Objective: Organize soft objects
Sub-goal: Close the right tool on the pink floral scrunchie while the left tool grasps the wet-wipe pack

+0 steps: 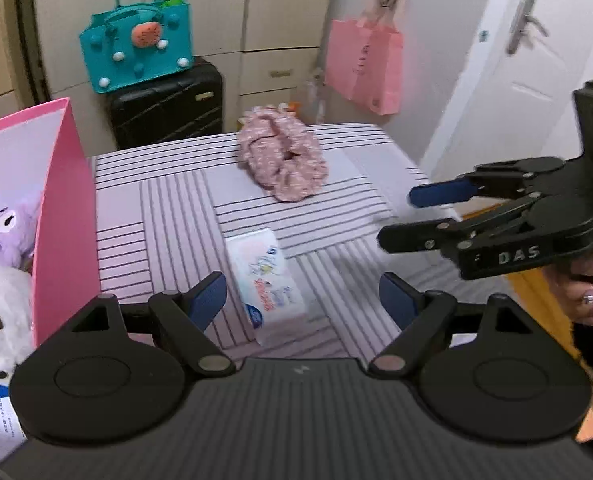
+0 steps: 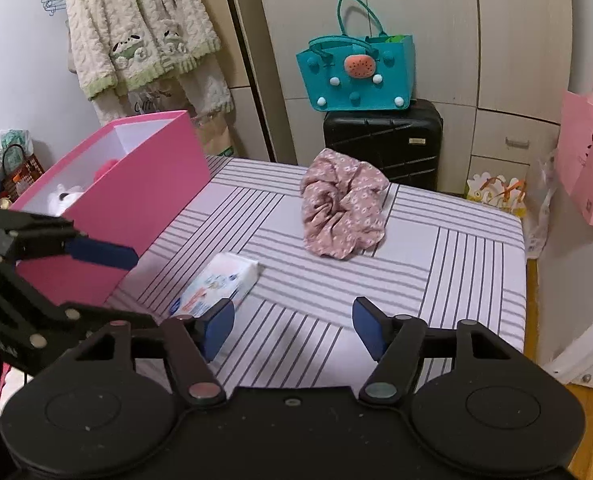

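Note:
A pink floral fabric piece [image 1: 282, 160] [image 2: 342, 204] lies bunched on the striped bed [image 1: 168, 208] [image 2: 456, 264], toward its far end. A white tissue pack [image 1: 266, 280] [image 2: 216, 284] lies nearer. An open pink box [image 1: 64, 216] [image 2: 136, 196] on the left holds a white plush [image 1: 0, 312] [image 2: 66, 196] and a purple plush [image 1: 10, 232]. My left gripper [image 1: 302, 300] [image 2: 140, 288] hovers open just short of the tissue pack, its pads apart from it. My right gripper [image 2: 292, 322] [image 1: 400, 216] is open and empty over the bed, right of the pack.
A teal handbag [image 2: 356, 76] [image 1: 136, 48] sits on a black suitcase [image 2: 382, 144] [image 1: 166, 104] beyond the bed. A pink paper bag [image 1: 364, 64] [image 2: 588, 168] hangs at the right near a white door [image 1: 528, 80]. A fluffy garment [image 2: 140, 28] hangs at the left.

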`<state>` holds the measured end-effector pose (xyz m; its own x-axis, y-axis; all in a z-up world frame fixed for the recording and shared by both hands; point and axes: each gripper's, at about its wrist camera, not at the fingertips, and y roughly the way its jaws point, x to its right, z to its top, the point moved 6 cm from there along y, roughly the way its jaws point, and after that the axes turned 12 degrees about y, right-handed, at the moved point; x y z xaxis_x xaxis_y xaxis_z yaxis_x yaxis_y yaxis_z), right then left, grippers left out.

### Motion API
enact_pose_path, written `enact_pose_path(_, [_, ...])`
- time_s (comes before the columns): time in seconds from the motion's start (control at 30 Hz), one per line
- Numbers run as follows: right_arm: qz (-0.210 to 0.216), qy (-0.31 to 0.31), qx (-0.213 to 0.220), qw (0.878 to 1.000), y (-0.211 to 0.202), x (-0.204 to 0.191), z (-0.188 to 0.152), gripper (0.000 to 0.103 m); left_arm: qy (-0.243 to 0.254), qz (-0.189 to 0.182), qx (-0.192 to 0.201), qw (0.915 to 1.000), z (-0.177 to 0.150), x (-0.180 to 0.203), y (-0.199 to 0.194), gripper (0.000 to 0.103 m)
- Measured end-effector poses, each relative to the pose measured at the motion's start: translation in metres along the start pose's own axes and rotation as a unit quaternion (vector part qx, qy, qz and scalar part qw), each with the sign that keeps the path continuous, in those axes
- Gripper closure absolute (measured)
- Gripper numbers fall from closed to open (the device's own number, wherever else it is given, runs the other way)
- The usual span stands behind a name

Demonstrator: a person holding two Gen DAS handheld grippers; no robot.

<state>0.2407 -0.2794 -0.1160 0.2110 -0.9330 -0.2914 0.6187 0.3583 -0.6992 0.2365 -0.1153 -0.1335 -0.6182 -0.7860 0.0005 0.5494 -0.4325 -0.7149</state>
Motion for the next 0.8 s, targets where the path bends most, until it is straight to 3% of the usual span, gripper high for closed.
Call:
enact_pose_path(0.13, [-0.001, -0.012, 0.016, 1.0, 0.013, 0.008, 0.007, 0.029, 0.003, 0.042, -0.014, 0.999, -0.004, -0.002, 0.026, 0.02])
enact_pose_path(0.33, [0.011, -0.025, 0.047, 0.999, 0.035, 0.017, 0.022, 0.024, 0.02, 0.087, 0.006, 0.996, -0.008, -0.003, 0.047, 0.02])
enact_pose_path(0.43, [0.011, -0.032, 0.072, 0.997, 0.049, 0.021, 0.033, 0.023, -0.036, 0.09, 0.013, 0.9952, -0.011, -0.017, 0.054, 0.022])
enact_pose_path(0.53, [0.0, -0.038, 0.107, 0.994, 0.065, 0.024, 0.047, 0.023, -0.046, 0.089, 0.014, 0.9948, -0.01, -0.022, 0.061, 0.023])
enact_pose_path(0.63, [-0.007, -0.039, 0.104, 0.994, 0.084, 0.026, 0.058, 0.023, -0.035, 0.094, 0.006, 0.9949, -0.013, -0.021, 0.067, 0.036])
enact_pose_path(0.8, [-0.023, -0.048, 0.078, 0.996, 0.109, 0.025, 0.062, 0.017, -0.014, 0.106, 0.017, 0.9941, -0.016, -0.014, 0.068, 0.043])
